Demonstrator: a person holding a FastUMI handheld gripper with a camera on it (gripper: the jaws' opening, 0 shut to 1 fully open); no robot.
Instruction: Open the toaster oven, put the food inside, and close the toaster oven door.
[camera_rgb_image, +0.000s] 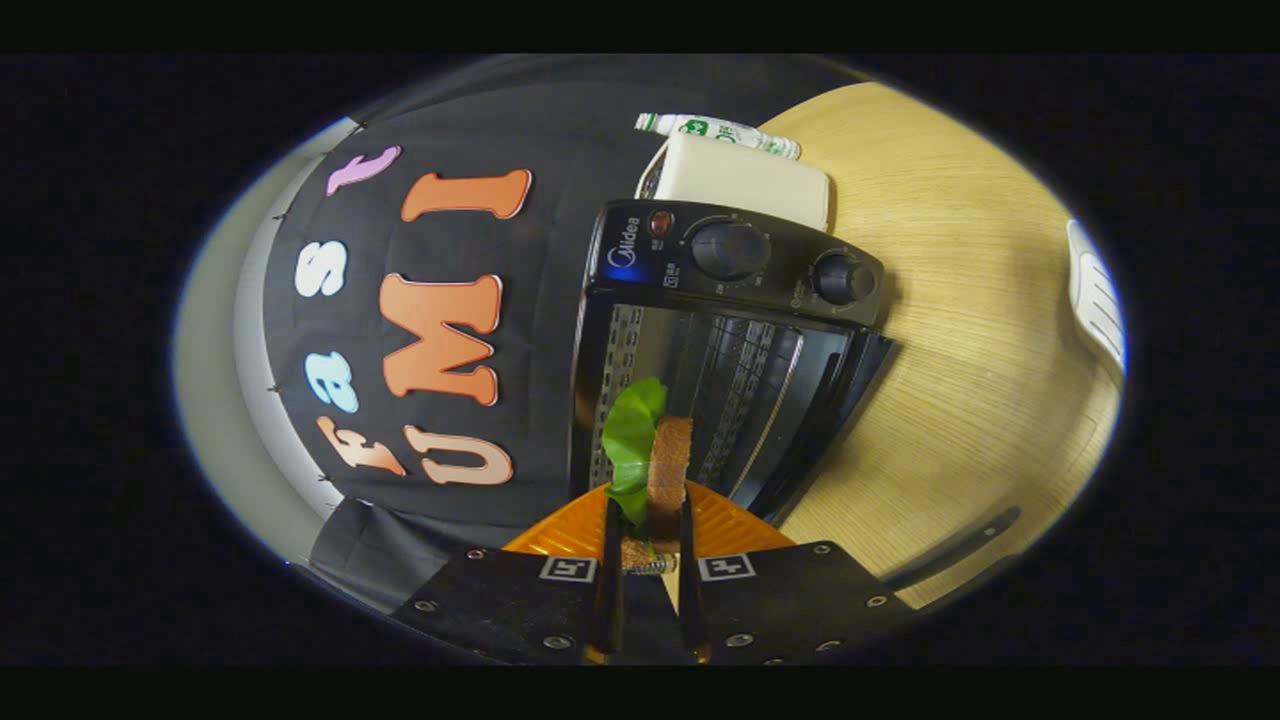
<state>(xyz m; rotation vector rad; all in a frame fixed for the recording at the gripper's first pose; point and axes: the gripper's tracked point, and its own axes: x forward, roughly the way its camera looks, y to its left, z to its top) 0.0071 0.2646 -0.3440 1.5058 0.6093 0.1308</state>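
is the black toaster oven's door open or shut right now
Open. The black toaster oven shows its bare cavity and rack, beyond the claw, which is shut on a brown bread slice with green leaf.

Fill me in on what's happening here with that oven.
The handheld gripper is shut on a sandwich, bread with a green leaf, held upright above an orange plate. Just beyond the fingers, the black toaster oven stands on the wooden table with its door already open. The food is not inside yet.

I see the black toaster oven (735, 330) on the worktop (960, 300) with its door (830, 420) open, rack showing inside. My fingers (611, 560) pinch a sandwich (668, 462), brown bread with green lettuce, upright just before the opening.
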